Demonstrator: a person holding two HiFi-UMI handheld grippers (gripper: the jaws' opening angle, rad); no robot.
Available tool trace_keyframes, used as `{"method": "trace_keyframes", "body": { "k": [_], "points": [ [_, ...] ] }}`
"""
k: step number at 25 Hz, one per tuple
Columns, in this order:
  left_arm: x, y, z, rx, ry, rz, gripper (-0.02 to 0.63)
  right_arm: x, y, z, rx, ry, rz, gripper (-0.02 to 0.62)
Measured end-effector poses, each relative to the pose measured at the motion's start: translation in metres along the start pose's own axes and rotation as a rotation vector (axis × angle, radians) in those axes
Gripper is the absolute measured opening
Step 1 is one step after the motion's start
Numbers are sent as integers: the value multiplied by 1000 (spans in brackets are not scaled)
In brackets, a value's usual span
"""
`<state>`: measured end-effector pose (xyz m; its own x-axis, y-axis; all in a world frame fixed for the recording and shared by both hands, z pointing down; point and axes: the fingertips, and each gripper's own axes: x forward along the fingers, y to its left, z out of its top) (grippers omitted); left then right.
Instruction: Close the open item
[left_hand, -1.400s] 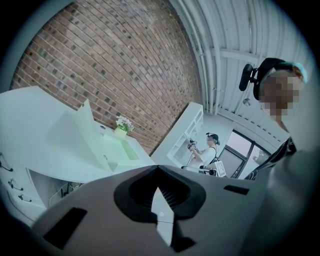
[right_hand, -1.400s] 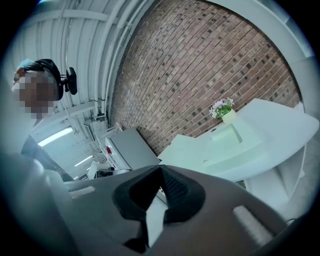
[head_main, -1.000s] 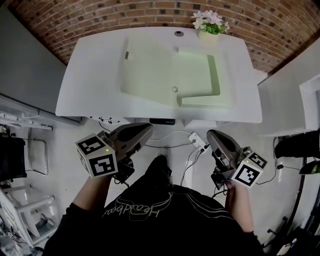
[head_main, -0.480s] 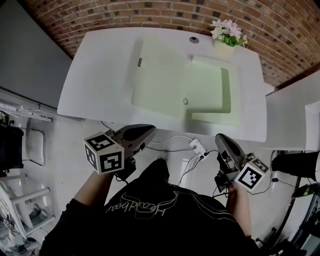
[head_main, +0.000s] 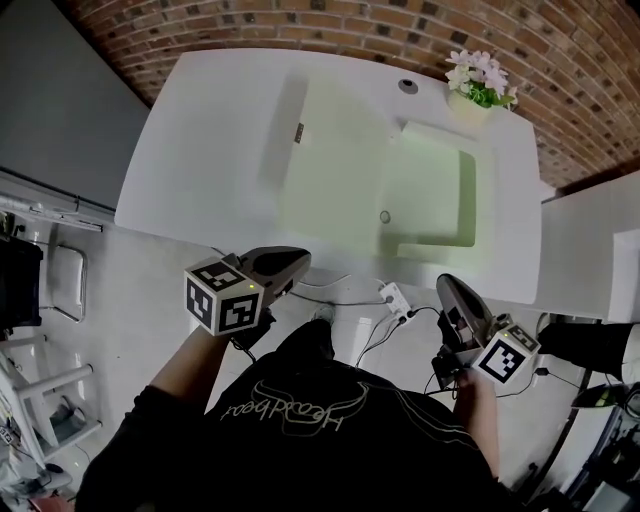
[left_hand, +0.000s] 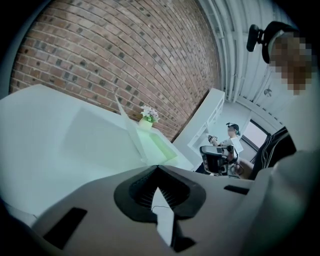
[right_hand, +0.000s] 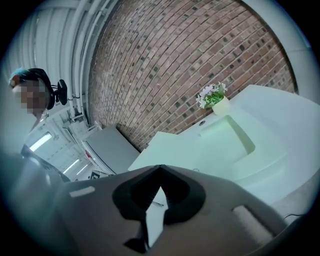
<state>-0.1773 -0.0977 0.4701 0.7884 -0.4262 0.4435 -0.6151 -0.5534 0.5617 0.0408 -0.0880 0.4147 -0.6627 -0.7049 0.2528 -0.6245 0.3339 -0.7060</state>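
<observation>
one open box (head_main: 340, 170) tops the desk (head_main: 200, 150). left gripper (head_main: 293, 259) and right gripper (head_main: 448, 284) hang below its near edge, jaws together, empty.

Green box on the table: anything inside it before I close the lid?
Nothing shows inside the green box, only its bare pale floor. The strip along its right wall is in shadow. Its lid lies open to the left.

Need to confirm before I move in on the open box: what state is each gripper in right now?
Left gripper: closed, holding nothing.
Right gripper: closed, holding nothing.
</observation>
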Motion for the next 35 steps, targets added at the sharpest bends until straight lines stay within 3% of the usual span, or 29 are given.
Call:
{"method": "trace_keyframes", "body": {
  "k": [5, 11, 25, 35],
  "points": [
    [5, 25, 2, -17, 15, 4, 2, 2, 0, 11, -7, -27, -20, 3],
    [12, 53, 18, -106, -9, -24, 2, 4, -3, 19, 16, -62, -42, 3],
    [27, 49, 70, -38, -72, -95, 2, -7, -5, 23, 13, -122, -75, 3],
    [48, 29, 91, 7, -71, -122, 2, -30, -14, 27, 22, -140, -101, 3]
  ]
}}
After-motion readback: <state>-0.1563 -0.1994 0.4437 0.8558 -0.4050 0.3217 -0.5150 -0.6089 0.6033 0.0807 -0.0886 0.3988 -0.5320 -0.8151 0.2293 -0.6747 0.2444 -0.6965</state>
